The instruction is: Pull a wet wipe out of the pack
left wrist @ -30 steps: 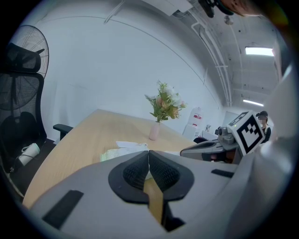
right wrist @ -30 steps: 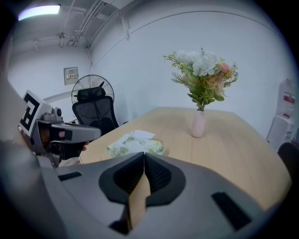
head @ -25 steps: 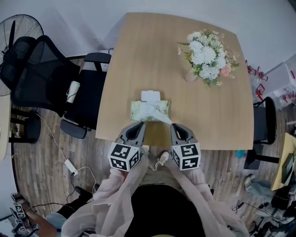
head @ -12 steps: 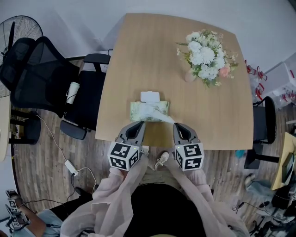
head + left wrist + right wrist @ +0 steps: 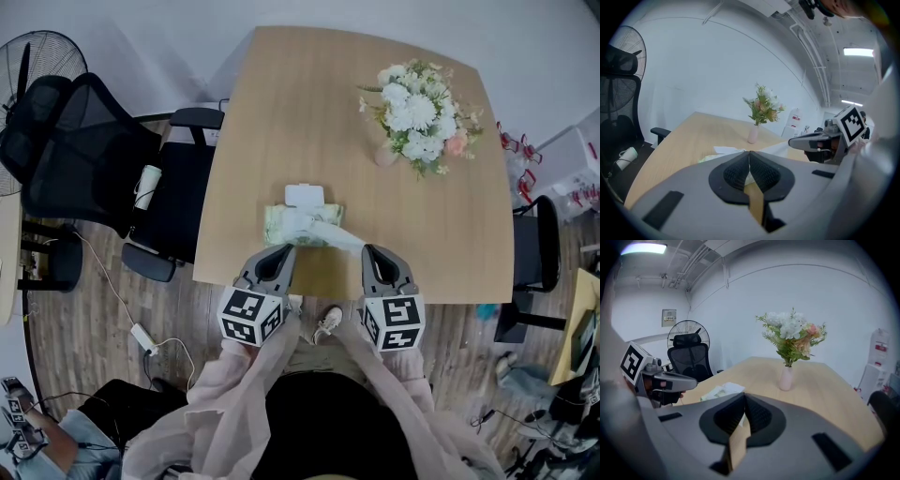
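The pack (image 5: 277, 225) of wet wipes lay on the wooden table (image 5: 309, 112), close to the edge near the person. Its white lid (image 5: 305, 195) was flipped open and lay flat on the far side of the pack.

The right tongs (image 5: 745, 397) were clenched on a wipe (image 5: 339, 238). A bit of white showed between the pads. The wipe ran in a long strip from the top of the pack out to the tip of the right tongs, so one end was in the pack and the other end was in the tongs.

The left tongs (image 5: 749, 153) were clenched too, with the tip at the near edge of the pack. A pale bit showed between the pads there, so they seemed to pinch the pack's edge.

The two tongs were side by side above the near edge of the table, the right one a little off to the side.

Farther back on the table stood a small pink vase (image 5: 386, 155) with white and pink flowers (image 5: 417, 112), well apart from the pack. A black chair (image 5: 84, 150) stood to the left of the table, and a fan (image 5: 33, 52) stood behind it.
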